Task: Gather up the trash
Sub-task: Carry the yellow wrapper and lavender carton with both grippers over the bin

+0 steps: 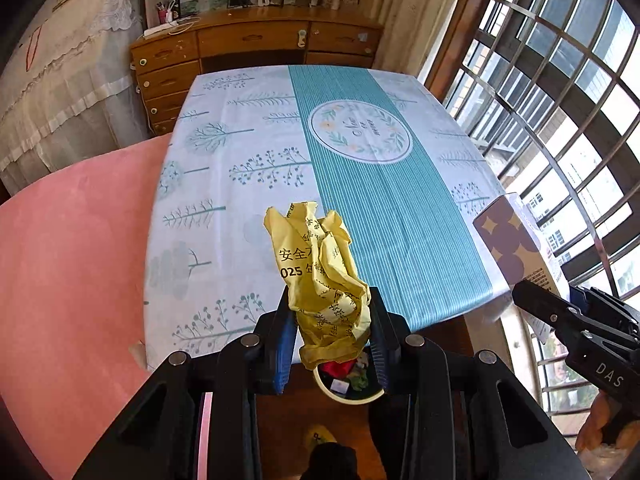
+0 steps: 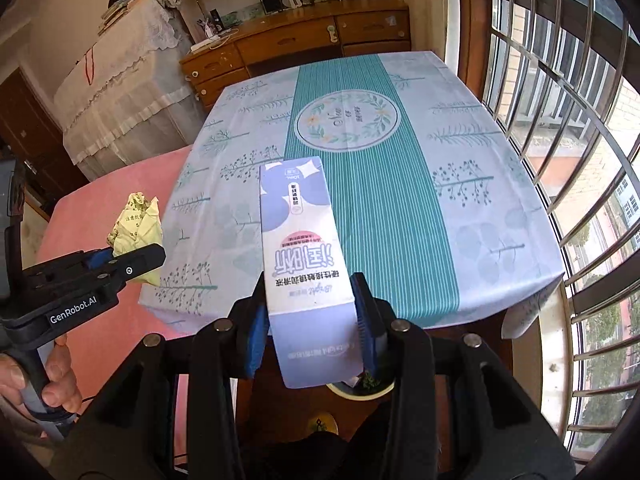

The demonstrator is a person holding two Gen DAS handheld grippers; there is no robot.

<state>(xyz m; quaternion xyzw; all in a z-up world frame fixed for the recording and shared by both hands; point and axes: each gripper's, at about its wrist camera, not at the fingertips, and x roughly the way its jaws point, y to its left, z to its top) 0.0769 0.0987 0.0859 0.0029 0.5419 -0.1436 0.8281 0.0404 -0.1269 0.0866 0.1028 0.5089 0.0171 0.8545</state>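
Observation:
My left gripper (image 1: 332,304) is shut on a crumpled yellow paper (image 1: 316,268) with black print and holds it in the air over a round bin (image 1: 348,398) on the floor. The bin holds red and green scraps. My right gripper (image 2: 310,300) is shut on a tall white and purple carton (image 2: 300,248), also above the bin (image 2: 360,392). The carton (image 1: 512,240) and right gripper (image 1: 560,312) show at the right edge of the left wrist view. The yellow paper (image 2: 136,224) and left gripper (image 2: 132,260) show at the left of the right wrist view.
A table (image 1: 248,152) with a white and teal tree-print cloth lies ahead, its near edge just beyond the bin. A pink chair (image 1: 72,248) stands left of it. A wooden sideboard (image 1: 256,40) is behind, and a barred window (image 1: 560,100) is on the right.

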